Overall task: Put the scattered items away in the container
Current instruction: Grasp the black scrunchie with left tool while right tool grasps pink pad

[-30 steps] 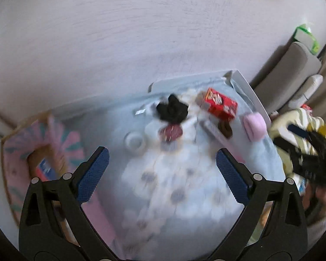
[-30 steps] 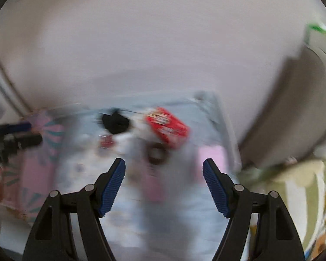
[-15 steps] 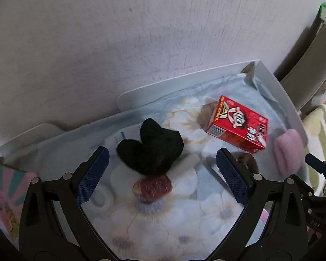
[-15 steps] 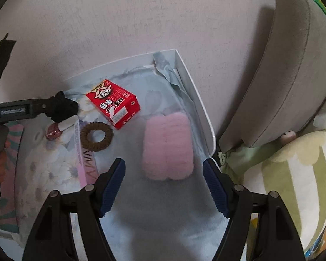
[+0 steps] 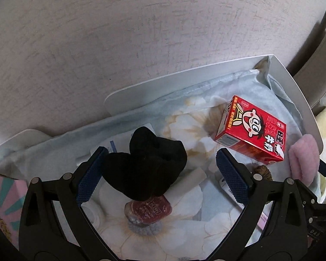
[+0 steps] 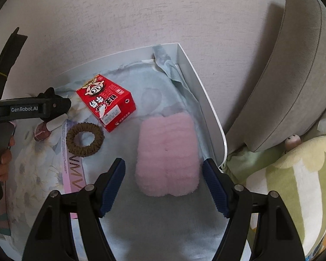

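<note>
- The left gripper [image 5: 157,171] has dropped close over a black fabric clump [image 5: 145,165]; its jaws are spread wide, one on each side, not pressing it.
- The right gripper [image 6: 164,184] has lowered too, jaws released around a fluffy pink pad [image 6: 167,152], with gaps on both sides.
- Both items lie on the floral cloth [image 6: 43,169], among a red carton [image 6: 106,102], brown hair tie [image 6: 84,140] and nail polish bottle [image 5: 148,211].
- Probably both grasps come next; nothing is lifted yet.
- A pink patterned box [image 5: 2,198], possibly the container, sits at the left edge.
</note>
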A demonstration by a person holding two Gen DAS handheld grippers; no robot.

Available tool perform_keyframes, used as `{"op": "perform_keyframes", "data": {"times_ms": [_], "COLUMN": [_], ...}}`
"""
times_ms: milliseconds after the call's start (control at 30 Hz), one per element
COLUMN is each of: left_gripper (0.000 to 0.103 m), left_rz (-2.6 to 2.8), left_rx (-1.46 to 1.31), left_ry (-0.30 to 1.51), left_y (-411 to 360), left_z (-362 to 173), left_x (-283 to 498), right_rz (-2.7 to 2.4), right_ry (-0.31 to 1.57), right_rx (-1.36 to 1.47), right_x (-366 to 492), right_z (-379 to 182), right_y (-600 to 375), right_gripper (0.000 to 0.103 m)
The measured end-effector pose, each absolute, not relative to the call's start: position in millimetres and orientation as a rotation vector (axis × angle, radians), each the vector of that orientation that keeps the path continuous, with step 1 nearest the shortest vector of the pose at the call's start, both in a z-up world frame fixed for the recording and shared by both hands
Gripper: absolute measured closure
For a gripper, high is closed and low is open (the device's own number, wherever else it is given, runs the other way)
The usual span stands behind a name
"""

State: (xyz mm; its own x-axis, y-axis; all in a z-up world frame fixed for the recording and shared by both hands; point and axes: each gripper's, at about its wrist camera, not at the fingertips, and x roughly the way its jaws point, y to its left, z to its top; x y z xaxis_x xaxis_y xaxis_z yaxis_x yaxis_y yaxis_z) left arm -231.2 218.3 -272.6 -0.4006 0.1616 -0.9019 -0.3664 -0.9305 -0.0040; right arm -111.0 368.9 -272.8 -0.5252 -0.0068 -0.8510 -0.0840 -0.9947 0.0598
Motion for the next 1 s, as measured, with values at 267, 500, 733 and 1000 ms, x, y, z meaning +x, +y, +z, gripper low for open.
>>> {"op": "perform_keyframes", "data": {"times_ms": [267,500,733,1000], "left_gripper": [0.078,0.09,0.091,0.091], "left_rz": [2.39,2.411,2.422,2.429], "left_rx": [-1.476,-1.459,-1.389,-1.335], "left_ry": [0.285,0.252,0.261,0.222], "left_y": [215.8,211.7,217.9,204.3], "left_z": [-276.1,-272.7,-247.5,-214.4], "left_x": [-223.4,-218.0,-202.8,-186.8], "right_rz": [2.704,2.713,2.746,2.781], "right_ry": [0.138,0.166,0.187,0.176], "right_rx": [-1.511,-1.497,-1.48,-1.403], "right_x": [-115.1,-111.5,-107.3,-100.0], "right_z": [-276.0,-273.5,-261.0,-232.0], "right_y": [372.8,374.3,373.4,372.0], "right_gripper": [0.058,0.061,0.061,0.061]}}
